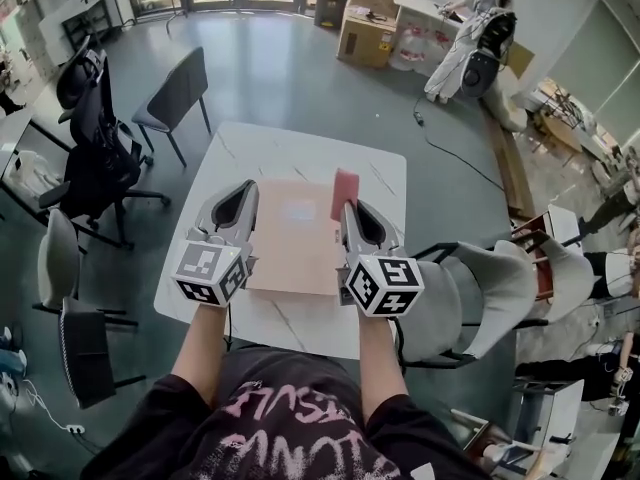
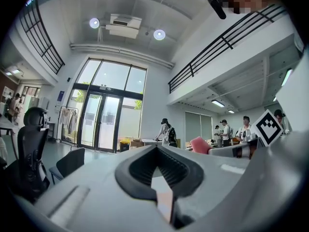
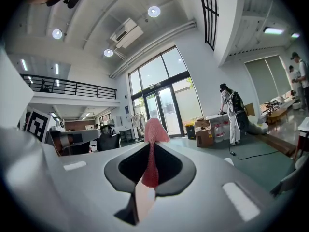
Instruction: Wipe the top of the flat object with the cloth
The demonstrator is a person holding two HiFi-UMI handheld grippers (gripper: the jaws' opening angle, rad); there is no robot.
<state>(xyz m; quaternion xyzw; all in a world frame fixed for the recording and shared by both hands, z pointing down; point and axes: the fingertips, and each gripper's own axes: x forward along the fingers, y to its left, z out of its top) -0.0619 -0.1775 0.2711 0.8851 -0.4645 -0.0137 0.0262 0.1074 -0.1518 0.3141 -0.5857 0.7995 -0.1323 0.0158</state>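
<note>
A flat tan board (image 1: 292, 236) lies on the white marble table (image 1: 260, 148). My right gripper (image 1: 348, 206) hovers over the board's right edge, shut on a pink cloth (image 1: 344, 194) that stands up from its jaws. The right gripper view shows the cloth (image 3: 153, 134) pinched in my right gripper (image 3: 150, 148), its top poking above the tips. My left gripper (image 1: 246, 190) sits over the board's left edge, shut with nothing in it. In the left gripper view, my left gripper (image 2: 155, 149) is shut and the cloth (image 2: 199, 144) appears at the right.
A black office chair (image 1: 95, 138) and a grey chair (image 1: 180, 93) stand left of the table. Grey padded chairs (image 1: 490, 288) crowd its right side. Cardboard boxes (image 1: 365, 28) and a person (image 1: 470, 28) are far back.
</note>
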